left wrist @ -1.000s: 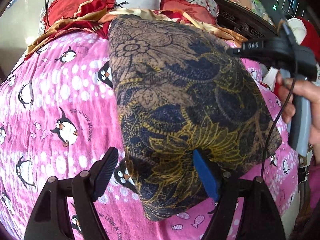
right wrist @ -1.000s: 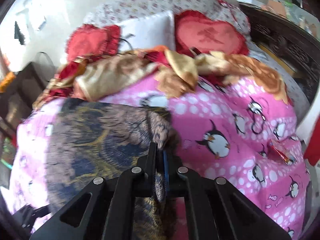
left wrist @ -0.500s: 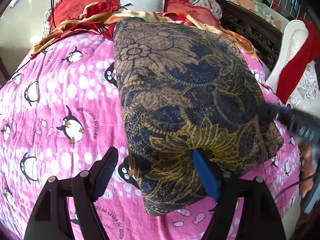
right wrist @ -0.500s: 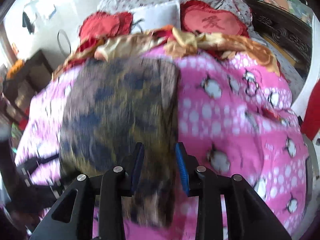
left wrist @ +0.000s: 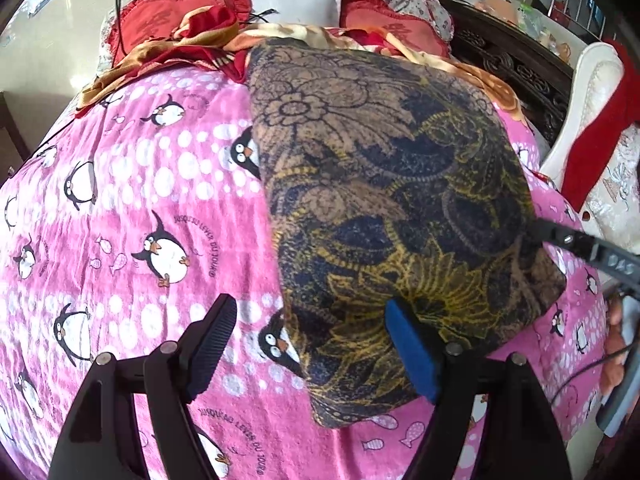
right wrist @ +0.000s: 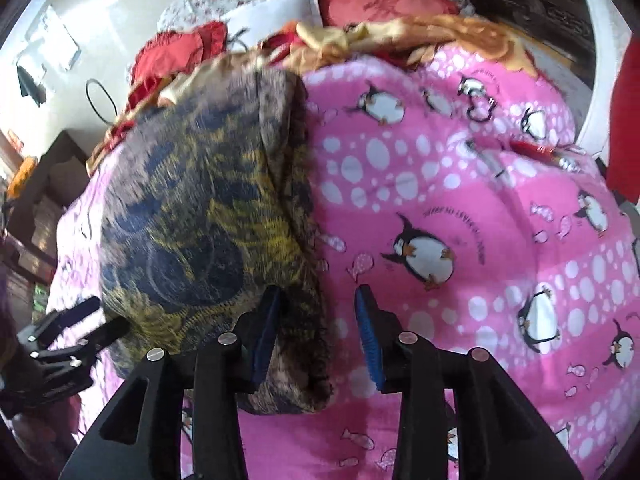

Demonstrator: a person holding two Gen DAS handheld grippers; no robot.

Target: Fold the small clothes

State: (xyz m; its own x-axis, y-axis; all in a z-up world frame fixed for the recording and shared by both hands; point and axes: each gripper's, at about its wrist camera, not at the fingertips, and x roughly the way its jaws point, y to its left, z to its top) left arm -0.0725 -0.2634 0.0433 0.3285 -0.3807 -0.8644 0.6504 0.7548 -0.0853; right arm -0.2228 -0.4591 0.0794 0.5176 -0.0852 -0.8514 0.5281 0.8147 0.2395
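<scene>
A folded cloth [left wrist: 380, 180] with a brown, navy and yellow flower print lies on the pink penguin blanket [left wrist: 140, 200]. My left gripper [left wrist: 308, 316] is open above the cloth's near left edge, with the blue pad over the cloth and the black pad over the blanket. My right gripper [right wrist: 318, 300] hovers at the cloth's [right wrist: 192, 200] near right edge. Its jaws are opening, and the edge lies under the gap without either pad pressing on it. The right gripper [left wrist: 580, 248] also shows from the side in the left wrist view, and the left gripper [right wrist: 64, 332] shows at the right wrist view's lower left.
Red heart cushions [left wrist: 160, 24], a white pillow [left wrist: 296, 4] and a crumpled gold and red cloth [left wrist: 208, 40] lie at the bed's head. A dark carved bed frame [left wrist: 520, 68] and a white chair with a red cloth [left wrist: 592, 128] stand to the right. The blanket [right wrist: 460, 200] spreads right of the cloth.
The right gripper was shut on the cloth's edge; it has let go, opened and drawn back to the near right side. The cloth now lies folded. The left gripper has stayed put.
</scene>
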